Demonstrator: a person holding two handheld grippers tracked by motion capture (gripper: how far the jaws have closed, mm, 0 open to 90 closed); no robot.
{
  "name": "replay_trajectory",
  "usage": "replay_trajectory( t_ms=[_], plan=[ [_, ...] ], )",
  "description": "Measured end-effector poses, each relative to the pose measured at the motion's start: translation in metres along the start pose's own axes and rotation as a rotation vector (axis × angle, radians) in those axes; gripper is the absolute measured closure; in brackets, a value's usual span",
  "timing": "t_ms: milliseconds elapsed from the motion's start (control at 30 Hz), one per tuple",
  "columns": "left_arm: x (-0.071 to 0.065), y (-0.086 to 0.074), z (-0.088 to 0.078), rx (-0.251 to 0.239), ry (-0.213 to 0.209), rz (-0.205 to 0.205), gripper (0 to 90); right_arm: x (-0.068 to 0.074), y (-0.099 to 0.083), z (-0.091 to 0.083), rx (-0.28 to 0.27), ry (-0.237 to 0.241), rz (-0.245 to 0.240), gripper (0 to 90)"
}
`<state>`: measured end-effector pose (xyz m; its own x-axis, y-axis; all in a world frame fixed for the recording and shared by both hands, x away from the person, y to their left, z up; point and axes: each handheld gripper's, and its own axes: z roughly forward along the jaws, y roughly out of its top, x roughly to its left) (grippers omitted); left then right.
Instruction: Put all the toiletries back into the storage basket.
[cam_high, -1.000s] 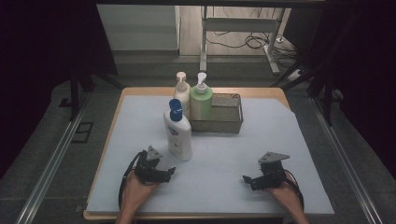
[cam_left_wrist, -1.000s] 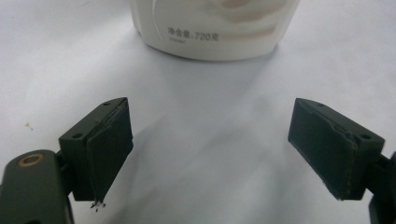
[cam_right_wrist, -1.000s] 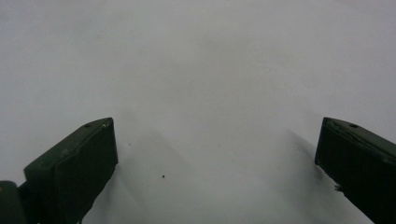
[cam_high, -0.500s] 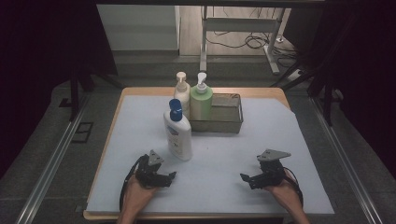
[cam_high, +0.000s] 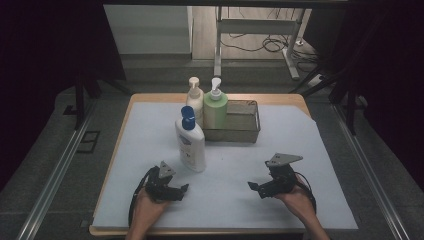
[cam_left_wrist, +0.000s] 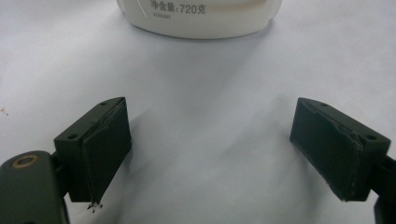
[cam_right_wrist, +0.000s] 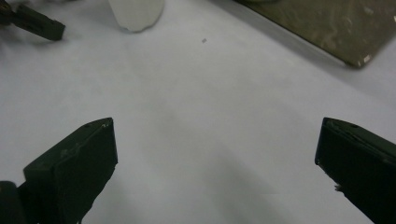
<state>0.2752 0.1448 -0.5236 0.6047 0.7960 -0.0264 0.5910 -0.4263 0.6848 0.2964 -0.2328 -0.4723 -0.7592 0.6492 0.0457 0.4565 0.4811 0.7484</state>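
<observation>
My left hand-held gripper (cam_high: 176, 190) jaws wide, empty, near-left worktop (cam_high: 300, 150), white blue-capped bottle (cam_high: 191, 144) just beyond it, my right hand-held gripper (cam_high: 259, 188) wide, empty, near-right, metal basket (cam_high: 240, 125) with two pump bottles (cam_high: 216, 107) far centre.

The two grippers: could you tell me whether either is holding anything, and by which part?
Nothing is held. The left gripper and the right gripper both have their jaws wide apart over bare table cover; the white bottle stands untouched ahead of the left one.

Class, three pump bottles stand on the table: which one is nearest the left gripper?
The white bottle with the blue cap, standing alone just beyond the left gripper; the other two stand farther back.
</observation>
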Motion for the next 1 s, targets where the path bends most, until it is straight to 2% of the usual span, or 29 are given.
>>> replay_trajectory(
  t_ms=[100,500,700,1000],
  plan=[
    [0.0,0.0,0.0,-0.003,0.0,-0.004,12.2,0.004,0.011,0.003,-0.012,0.009,-0.021,0.0],
    [0.0,0.0,0.0,0.0,0.0,-0.002,12.2,0.018,0.04,0.019,-0.028,0.043,-0.036,0.0],
    [0.0,0.0,0.0,-0.002,0.0,-0.001,12.2,0.025,0.055,0.026,-0.049,0.051,-0.026,1.1],
    [0.0,0.0,0.0,-0.002,-0.001,-0.002,12.2,0.038,0.079,0.038,-0.065,0.054,-0.054,2.8]
  ],
)
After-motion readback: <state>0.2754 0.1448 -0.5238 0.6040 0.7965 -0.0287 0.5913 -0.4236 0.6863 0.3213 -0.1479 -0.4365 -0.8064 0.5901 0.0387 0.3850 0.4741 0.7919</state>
